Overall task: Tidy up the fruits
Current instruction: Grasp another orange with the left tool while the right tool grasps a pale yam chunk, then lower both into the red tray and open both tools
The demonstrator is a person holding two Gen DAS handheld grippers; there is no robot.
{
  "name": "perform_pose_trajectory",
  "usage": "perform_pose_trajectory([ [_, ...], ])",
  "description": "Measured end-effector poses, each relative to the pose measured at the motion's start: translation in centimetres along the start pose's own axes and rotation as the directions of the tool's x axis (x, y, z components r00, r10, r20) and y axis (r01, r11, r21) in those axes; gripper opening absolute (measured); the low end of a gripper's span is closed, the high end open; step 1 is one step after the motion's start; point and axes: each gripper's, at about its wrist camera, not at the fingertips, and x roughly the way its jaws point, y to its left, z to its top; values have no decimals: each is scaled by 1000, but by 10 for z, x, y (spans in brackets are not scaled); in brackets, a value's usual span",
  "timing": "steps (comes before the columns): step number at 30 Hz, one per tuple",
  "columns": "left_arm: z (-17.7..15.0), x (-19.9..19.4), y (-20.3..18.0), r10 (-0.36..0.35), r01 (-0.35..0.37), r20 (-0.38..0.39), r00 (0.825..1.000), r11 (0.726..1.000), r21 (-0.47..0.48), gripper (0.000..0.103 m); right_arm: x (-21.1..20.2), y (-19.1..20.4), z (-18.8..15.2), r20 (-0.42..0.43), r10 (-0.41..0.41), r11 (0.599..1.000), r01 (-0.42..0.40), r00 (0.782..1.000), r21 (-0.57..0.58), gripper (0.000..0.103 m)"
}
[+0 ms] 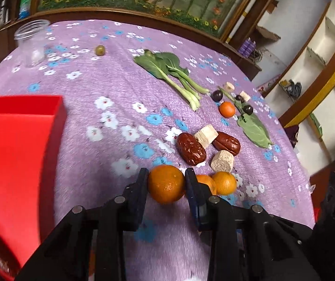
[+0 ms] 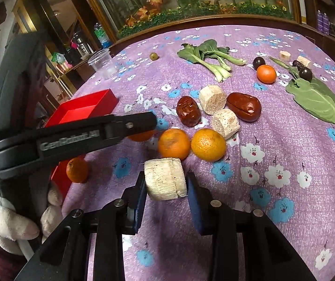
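My left gripper [image 1: 166, 175] is shut on an orange mandarin [image 1: 166, 183], both pads against its sides, just above the purple flowered cloth. A red box [image 1: 15, 140] stands to its left. In the right wrist view my right gripper [image 2: 166, 182] is shut on a pale ridged cylinder chunk [image 2: 165, 179]. The left gripper [image 2: 147, 126] reaches in from the left there, half hiding its mandarin [image 2: 141, 136]. Two more mandarins [image 2: 174, 143] [image 2: 208, 144] lie side by side past the chunk. Another mandarin [image 2: 77, 169] sits by the red box [image 2: 85, 110]; whether inside it I cannot tell.
Two red dates [image 2: 188, 111] [image 2: 243, 106] and two pale chunks [image 2: 212, 99] [image 2: 225, 120] lie mid-table. Farther back are bok choy [image 2: 209, 53], a small orange [image 2: 266, 73], dark plums [image 2: 258, 62], a green leaf [image 2: 315, 100], a green olive [image 2: 153, 56] and a clear cup [image 2: 103, 64]. A gloved hand [image 2: 10, 224] shows lower left.
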Motion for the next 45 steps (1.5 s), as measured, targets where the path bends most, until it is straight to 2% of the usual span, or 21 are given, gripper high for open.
perform_pose_trajectory([
  [6,-10,-42,21,-11,17,75,997,997,-77,30,-12,16,-4,14,8,1000,-8,1000,-26,36],
  [11,-21,-80,47,15,7,145,989,989,-150,30,-23,31,-6,30,8,998,-7,1000,-58,36],
  [21,-39,-138,110,185,-115,236,954,952,-282,30,-22,80,-8,8,24,987,-23,1000,-161,36],
  [25,-44,-148,133,227,-139,245,943,934,-330,30,-15,106,-5,-6,35,976,-35,999,-213,36],
  [33,-50,-151,178,253,-138,228,940,894,-425,31,16,156,12,-48,68,957,-79,996,-278,36],
  [45,-49,-148,212,269,-147,210,940,874,-464,31,80,196,32,-118,68,942,-102,991,-320,36],
])
